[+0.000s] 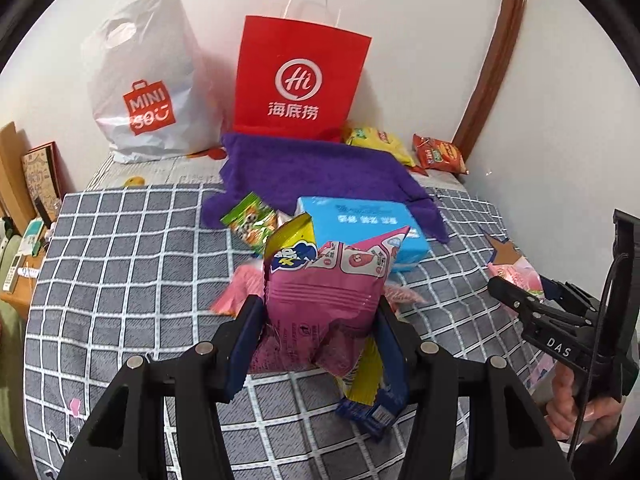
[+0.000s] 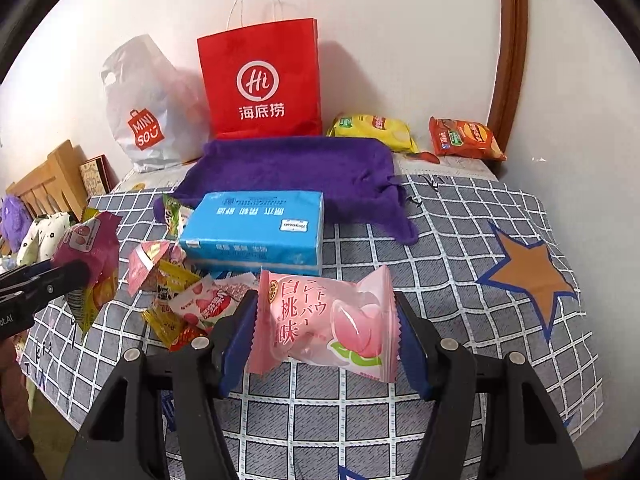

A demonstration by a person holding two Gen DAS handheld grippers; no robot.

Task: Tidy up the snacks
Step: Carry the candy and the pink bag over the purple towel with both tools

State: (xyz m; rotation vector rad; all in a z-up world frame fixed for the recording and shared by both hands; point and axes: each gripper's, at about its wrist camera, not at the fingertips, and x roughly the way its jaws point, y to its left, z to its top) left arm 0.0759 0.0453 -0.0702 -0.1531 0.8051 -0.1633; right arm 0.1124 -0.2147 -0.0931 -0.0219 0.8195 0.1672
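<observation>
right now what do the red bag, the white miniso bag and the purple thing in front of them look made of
Red bag: looks like matte paper, with crisp folded edges and thin twisted cord handles.
White MINISO bag: thin plastic film, slightly see-through and crinkled, with a die-cut handle hole.
Purple cloth: soft fabric, probably fleece or towelling, with a fuzzy pile and limp, draped edges.

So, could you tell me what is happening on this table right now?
A person is sorting snacks with a handheld gripper in each hand. The left gripper is shut on a magenta snack packet, and the right gripper is shut on a pink peach snack packet. More loose snacks lie beside a blue tissue pack on the checked cloth.
</observation>
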